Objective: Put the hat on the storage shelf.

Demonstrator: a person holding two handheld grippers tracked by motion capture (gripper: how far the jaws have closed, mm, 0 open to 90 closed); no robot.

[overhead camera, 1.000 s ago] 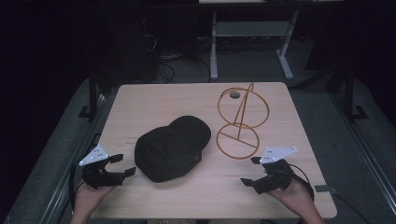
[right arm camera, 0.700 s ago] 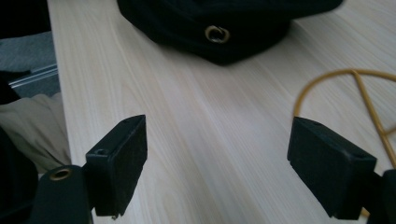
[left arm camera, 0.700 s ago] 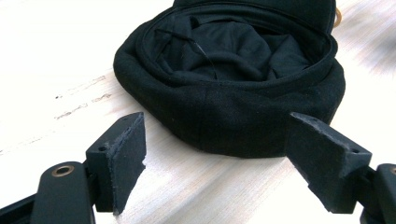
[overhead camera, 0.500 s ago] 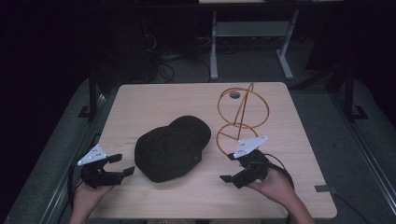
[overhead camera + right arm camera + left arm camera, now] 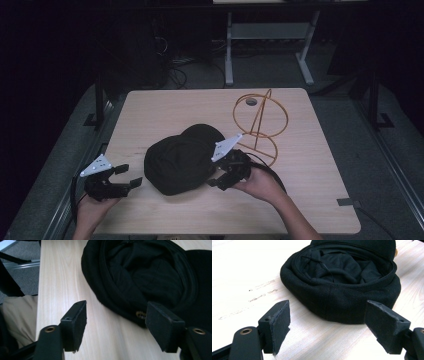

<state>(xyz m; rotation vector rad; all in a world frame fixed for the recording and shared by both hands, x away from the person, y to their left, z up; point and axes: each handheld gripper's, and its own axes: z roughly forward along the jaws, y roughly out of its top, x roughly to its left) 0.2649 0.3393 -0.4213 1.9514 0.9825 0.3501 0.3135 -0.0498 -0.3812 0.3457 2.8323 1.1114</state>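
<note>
Since the earlier frame we had carried our right gripper (image 5: 216, 181) leftward from the table's (image 5: 165, 107) near right corner to the right edge of the black cap (image 5: 181, 159), while our left gripper (image 5: 129, 176) kept its place at the near left edge. The right jaws had just been closing, yet they were parted, and in the right gripper view (image 5: 115, 322) bare wood lay between them; one pad sat right at the cap's (image 5: 147, 277) rim beside a small brass eyelet (image 5: 140, 314), though we could not tell whether it touched. The cap lay upside down in the middle of the table, its lining showing. Our left jaws stood wide apart, gripping nothing, with the cap (image 5: 342, 277) just beyond them in the left gripper view (image 5: 327, 322). A copper wire stand (image 5: 260, 120) stood far right of the cap.
</note>
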